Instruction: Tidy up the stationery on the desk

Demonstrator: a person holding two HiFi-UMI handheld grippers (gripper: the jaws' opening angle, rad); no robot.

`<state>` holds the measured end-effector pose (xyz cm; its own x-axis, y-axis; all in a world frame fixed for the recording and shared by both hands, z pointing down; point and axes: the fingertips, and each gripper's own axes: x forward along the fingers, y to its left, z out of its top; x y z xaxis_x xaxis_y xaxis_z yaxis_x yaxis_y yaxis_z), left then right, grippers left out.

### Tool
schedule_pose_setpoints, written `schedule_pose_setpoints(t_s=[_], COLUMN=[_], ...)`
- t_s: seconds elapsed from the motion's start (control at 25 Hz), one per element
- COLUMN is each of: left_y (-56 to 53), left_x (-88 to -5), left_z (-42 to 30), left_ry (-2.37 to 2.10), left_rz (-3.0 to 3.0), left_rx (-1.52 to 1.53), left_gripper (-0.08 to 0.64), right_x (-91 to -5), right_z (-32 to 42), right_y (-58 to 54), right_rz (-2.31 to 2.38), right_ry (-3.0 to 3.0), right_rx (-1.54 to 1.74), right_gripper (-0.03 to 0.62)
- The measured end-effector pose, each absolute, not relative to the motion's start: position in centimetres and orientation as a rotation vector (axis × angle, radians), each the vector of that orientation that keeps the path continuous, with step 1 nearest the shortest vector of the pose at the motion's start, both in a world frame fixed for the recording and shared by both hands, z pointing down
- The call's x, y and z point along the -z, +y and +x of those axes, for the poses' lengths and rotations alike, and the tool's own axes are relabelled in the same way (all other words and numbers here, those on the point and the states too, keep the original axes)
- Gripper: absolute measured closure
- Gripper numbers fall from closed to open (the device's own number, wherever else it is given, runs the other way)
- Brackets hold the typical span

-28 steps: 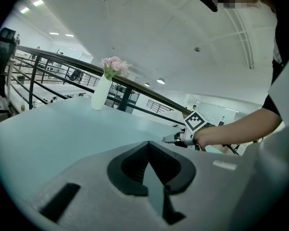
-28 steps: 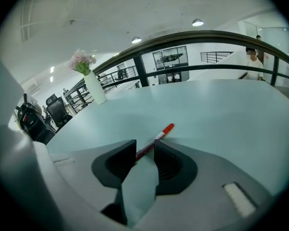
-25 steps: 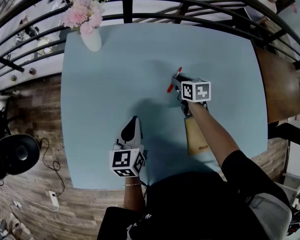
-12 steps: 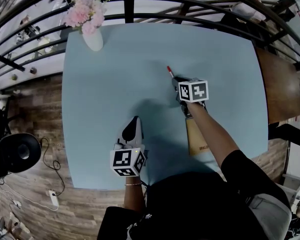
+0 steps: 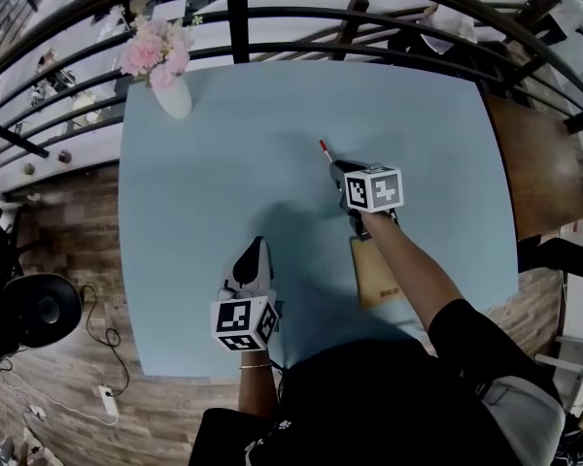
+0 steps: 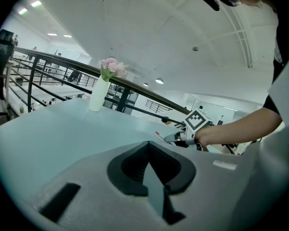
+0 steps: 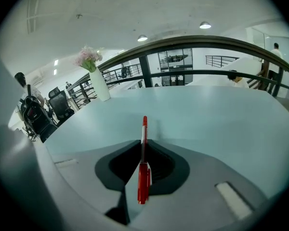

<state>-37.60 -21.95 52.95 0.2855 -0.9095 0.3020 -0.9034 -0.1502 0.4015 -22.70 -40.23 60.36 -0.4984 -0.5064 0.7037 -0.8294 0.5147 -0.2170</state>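
A red pen (image 7: 144, 158) is clamped between the jaws of my right gripper (image 7: 144, 146), its tip pointing forward over the light blue desk (image 5: 223, 163). These jaws have just been closing on the pen. In the head view the pen (image 5: 325, 150) sticks out ahead of the right gripper (image 5: 338, 168) near the desk's middle. A tan flat case (image 5: 374, 275) lies under the right forearm. My left gripper (image 5: 259, 244) rests shut and empty near the front edge; its own view shows its jaws (image 6: 148, 146) together.
A white vase of pink flowers (image 5: 172, 95) stands at the desk's far left corner. A black railing (image 5: 272, 47) runs behind the desk. A brown table (image 5: 539, 163) adjoins on the right. People move about in the background.
The right jaws have closed on the red pen, which lay slanted across them and now points straight ahead along them. The left gripper has not moved.
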Motion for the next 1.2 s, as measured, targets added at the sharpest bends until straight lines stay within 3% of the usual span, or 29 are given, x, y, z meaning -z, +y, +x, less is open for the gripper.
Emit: schedule_pose_setpoints(t_s=[1.2], left_y=[-20.1], left_x=[-47.7], left_z=[-30.1], left_ry=[-1.647], left_rz=[2.184], left_rx=[-0.028], left_gripper=[0.561], right_x=[-54.4], right_z=[-10.1], right_y=[-32.3], right_rz=[1.224], right_ry=[-2.297], right_rx=[-0.764], right_gripper=[0.545])
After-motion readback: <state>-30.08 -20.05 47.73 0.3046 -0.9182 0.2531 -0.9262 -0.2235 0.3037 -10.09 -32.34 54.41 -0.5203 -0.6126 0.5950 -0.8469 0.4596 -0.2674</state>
